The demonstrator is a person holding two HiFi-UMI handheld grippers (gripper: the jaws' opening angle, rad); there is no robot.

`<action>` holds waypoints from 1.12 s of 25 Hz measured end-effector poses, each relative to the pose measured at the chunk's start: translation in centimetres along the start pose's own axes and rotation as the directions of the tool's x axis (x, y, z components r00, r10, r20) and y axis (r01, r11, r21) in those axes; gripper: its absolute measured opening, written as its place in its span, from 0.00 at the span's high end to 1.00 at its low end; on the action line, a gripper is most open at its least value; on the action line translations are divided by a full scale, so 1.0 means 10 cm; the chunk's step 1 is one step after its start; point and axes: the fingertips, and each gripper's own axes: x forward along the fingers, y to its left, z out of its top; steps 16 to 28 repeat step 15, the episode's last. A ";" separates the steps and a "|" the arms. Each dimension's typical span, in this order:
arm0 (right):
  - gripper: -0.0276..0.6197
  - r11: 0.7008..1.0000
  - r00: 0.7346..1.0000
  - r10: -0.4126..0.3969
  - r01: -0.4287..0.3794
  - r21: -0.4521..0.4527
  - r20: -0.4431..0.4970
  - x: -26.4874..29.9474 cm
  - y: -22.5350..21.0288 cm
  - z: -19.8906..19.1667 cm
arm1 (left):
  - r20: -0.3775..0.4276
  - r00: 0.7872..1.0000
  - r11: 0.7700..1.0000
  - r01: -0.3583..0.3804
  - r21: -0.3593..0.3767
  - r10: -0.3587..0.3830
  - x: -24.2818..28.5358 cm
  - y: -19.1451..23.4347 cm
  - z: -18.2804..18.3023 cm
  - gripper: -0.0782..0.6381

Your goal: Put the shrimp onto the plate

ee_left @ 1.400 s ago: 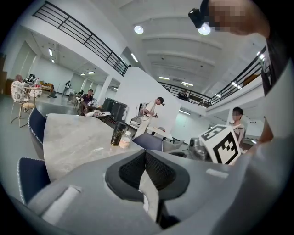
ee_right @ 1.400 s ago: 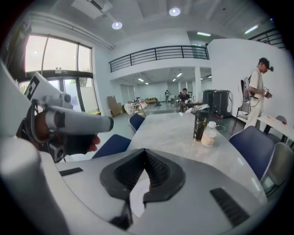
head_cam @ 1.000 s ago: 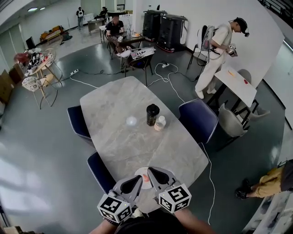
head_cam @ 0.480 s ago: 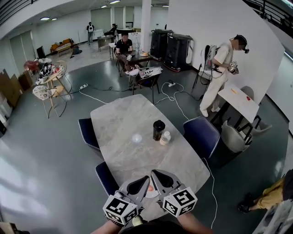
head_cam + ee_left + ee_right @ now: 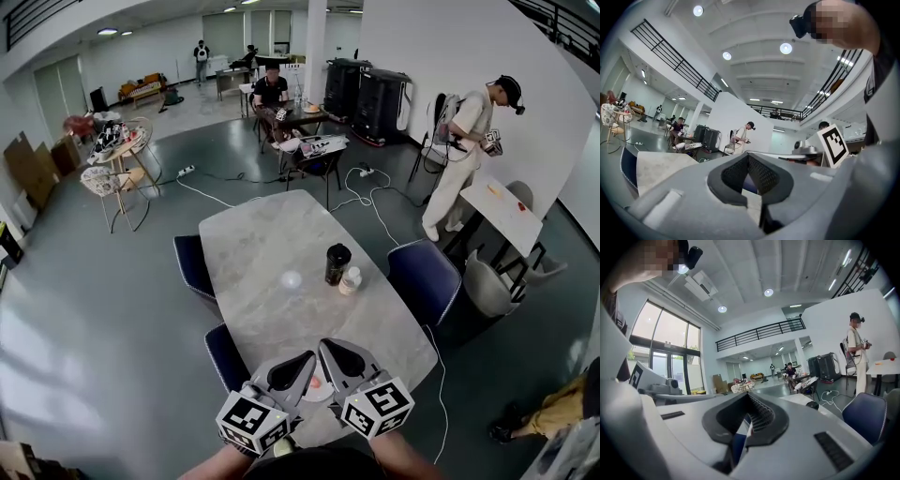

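A white plate (image 5: pixel 323 394) sits at the near edge of the marble table (image 5: pixel 272 244), mostly hidden behind my two grippers. A small orange-pink piece, apparently the shrimp (image 5: pixel 316 382), lies on it between the gripper tips. My left gripper (image 5: pixel 303 360) and right gripper (image 5: pixel 329 347) are held side by side just above the plate, tips pointing away from me. In the left gripper view the left gripper (image 5: pixel 750 174) has its jaws closed with nothing between them. The right gripper (image 5: pixel 749 414) looks the same in its own view.
Mid-table stand a black tumbler (image 5: pixel 337 263), a small white bottle (image 5: pixel 350 280) and a pale round object (image 5: pixel 292 279). Blue chairs (image 5: pixel 424 278) (image 5: pixel 192 262) flank the table. A person (image 5: pixel 469 155) stands at a side table far right. Cables cross the floor.
The head camera has tilted up and shifted, so the table sits lower and further right in view. Both grippers stay together over the plate, shut as before.
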 end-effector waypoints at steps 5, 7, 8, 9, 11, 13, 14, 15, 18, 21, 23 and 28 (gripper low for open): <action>0.96 1.000 1.000 0.004 -0.004 -0.005 -0.001 -0.02 0.00 0.01 | 0.000 1.000 1.000 -0.006 0.002 0.006 0.01 -0.03 0.00 0.88; 0.96 1.000 1.000 0.005 -0.005 -0.006 -0.002 -0.04 0.01 0.00 | 0.001 1.000 1.000 -0.006 -0.004 0.006 0.00 -0.05 -0.01 0.88; 0.96 1.000 1.000 0.005 -0.005 -0.005 -0.004 -0.05 0.01 0.00 | 0.000 1.000 1.000 -0.006 -0.009 0.006 0.00 -0.06 -0.02 0.88; 0.96 1.000 1.000 0.005 -0.005 -0.004 -0.006 -0.05 0.01 -0.01 | -0.001 1.000 1.000 -0.006 -0.013 0.006 0.01 -0.07 -0.03 0.88; 0.96 1.000 1.000 0.005 -0.005 -0.003 -0.008 -0.06 0.00 -0.02 | -0.003 1.000 1.000 -0.007 -0.013 0.007 0.02 -0.07 -0.04 0.88; 0.96 1.000 1.000 0.004 -0.004 -0.004 -0.008 -0.06 -0.03 -0.03 | -0.001 1.000 1.000 -0.009 -0.010 0.009 0.04 -0.06 -0.05 0.88; 0.96 1.000 1.000 0.003 -0.003 -0.005 -0.007 -0.05 -0.04 -0.03 | 0.000 1.000 1.000 -0.010 -0.007 0.010 0.05 -0.05 -0.05 0.88; 0.96 1.000 1.000 0.002 -0.002 -0.006 -0.007 -0.05 -0.06 -0.03 | 0.001 1.000 1.000 -0.010 -0.004 0.010 0.06 -0.04 -0.06 0.88; 0.96 1.000 1.000 0.002 -0.002 -0.006 -0.007 -0.05 -0.06 -0.03 | 0.001 1.000 1.000 -0.010 -0.004 0.010 0.06 -0.04 -0.06 0.88; 0.96 1.000 1.000 0.002 -0.002 -0.006 -0.007 -0.05 -0.06 -0.03 | 0.001 1.000 1.000 -0.010 -0.004 0.010 0.06 -0.04 -0.06 0.88; 0.96 1.000 1.000 0.002 -0.002 -0.006 -0.007 -0.05 -0.06 -0.03 | 0.001 1.000 1.000 -0.010 -0.004 0.010 0.06 -0.04 -0.06 0.88; 0.96 1.000 1.000 0.002 -0.002 -0.006 -0.007 -0.05 -0.06 -0.03 | 0.001 1.000 1.000 -0.010 -0.004 0.010 0.06 -0.04 -0.06 0.88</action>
